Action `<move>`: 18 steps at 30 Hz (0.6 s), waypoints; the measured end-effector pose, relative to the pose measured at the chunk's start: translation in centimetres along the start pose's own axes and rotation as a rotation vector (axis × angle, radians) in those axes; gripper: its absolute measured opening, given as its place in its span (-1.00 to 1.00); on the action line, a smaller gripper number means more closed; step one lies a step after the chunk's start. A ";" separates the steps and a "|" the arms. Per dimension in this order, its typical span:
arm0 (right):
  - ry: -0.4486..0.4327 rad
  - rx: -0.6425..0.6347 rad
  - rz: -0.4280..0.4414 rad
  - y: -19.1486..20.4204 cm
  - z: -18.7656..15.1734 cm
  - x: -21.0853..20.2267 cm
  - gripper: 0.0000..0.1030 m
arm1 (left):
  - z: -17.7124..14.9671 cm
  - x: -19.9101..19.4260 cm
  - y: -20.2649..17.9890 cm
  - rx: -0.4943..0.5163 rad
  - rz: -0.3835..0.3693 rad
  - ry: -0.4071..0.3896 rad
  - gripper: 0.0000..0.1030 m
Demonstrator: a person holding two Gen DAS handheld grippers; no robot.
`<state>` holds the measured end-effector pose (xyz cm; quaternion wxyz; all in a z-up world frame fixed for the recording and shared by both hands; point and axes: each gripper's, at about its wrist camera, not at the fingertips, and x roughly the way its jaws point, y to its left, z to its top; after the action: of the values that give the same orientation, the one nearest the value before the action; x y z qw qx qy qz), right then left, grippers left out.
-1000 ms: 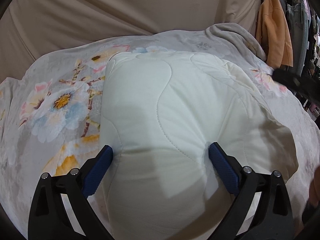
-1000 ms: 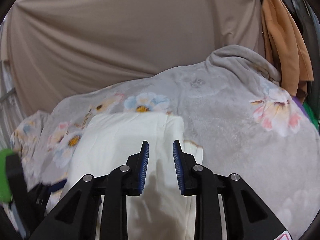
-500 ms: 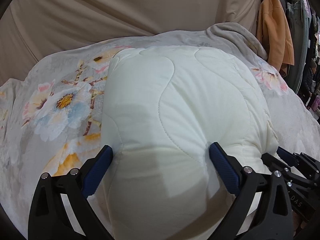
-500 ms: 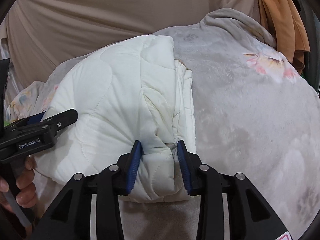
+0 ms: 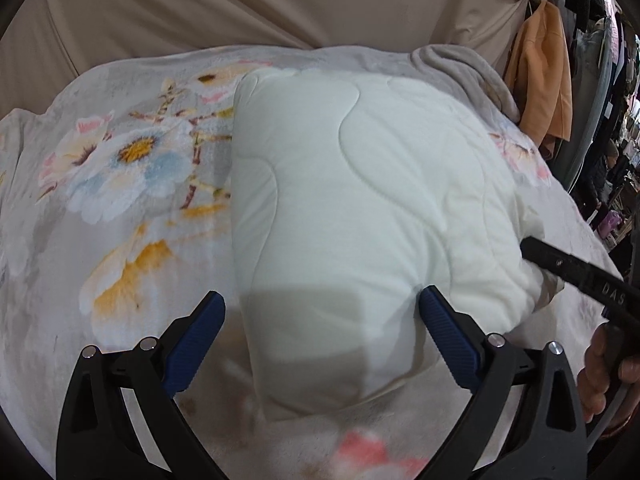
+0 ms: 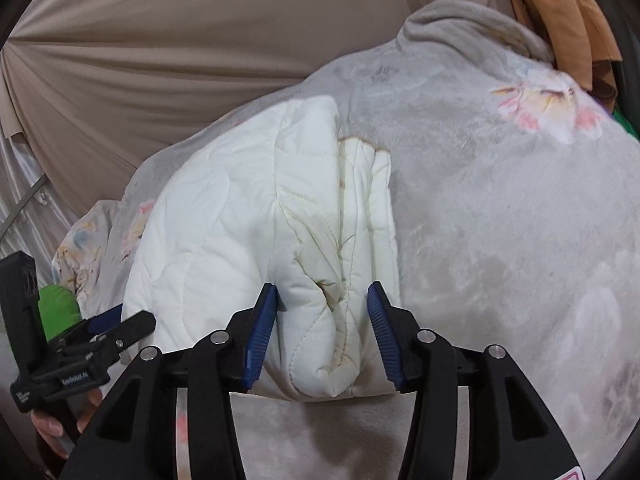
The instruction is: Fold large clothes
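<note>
A cream quilted garment (image 5: 360, 208) lies folded into a thick bundle on the floral blanket (image 5: 132, 168). My left gripper (image 5: 320, 312) is open, its blue pads on either side of the bundle's near end. In the right wrist view the bundle (image 6: 248, 216) shows its stacked layered edge. My right gripper (image 6: 322, 300) is open around that near edge, the pads a little apart from the fabric. The right gripper also shows in the left wrist view (image 5: 576, 272), and the left gripper in the right wrist view (image 6: 100, 336).
The grey floral blanket (image 6: 500, 220) covers the whole surface. A beige curtain (image 5: 240, 4) hangs behind. An orange garment (image 5: 540, 68) hangs at the back right, with a clothes rack beyond. A green object (image 6: 60, 308) sits at the left.
My right gripper has opened wider around the bundle's edge. The bundle has settled lower and flatter on the blanket. My left gripper has pulled back slightly.
</note>
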<state>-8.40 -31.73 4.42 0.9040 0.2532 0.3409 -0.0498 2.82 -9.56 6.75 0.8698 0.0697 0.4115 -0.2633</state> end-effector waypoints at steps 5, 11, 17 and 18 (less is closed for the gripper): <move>-0.102 -0.043 0.053 1.6 0.6 -3.8 -0.82 | -0.3 -0.2 -0.1 0.006 -0.008 0.002 0.87; 0.014 -0.030 -0.088 -0.7 -0.9 1.5 -0.82 | -0.5 0.8 -0.9 0.030 -0.021 0.030 0.87; 0.015 -0.074 -0.136 -0.2 -1.2 2.0 -0.79 | -0.8 1.4 -1.0 0.029 0.000 0.040 0.91; 0.015 -0.076 -0.136 -0.2 -1.2 1.9 -0.78 | -0.8 1.4 -1.1 0.028 0.001 0.040 0.91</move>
<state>-7.70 -31.20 2.37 0.9050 0.1953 0.3656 -0.0960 2.48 -10.76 5.24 0.8604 0.0872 0.4253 -0.2670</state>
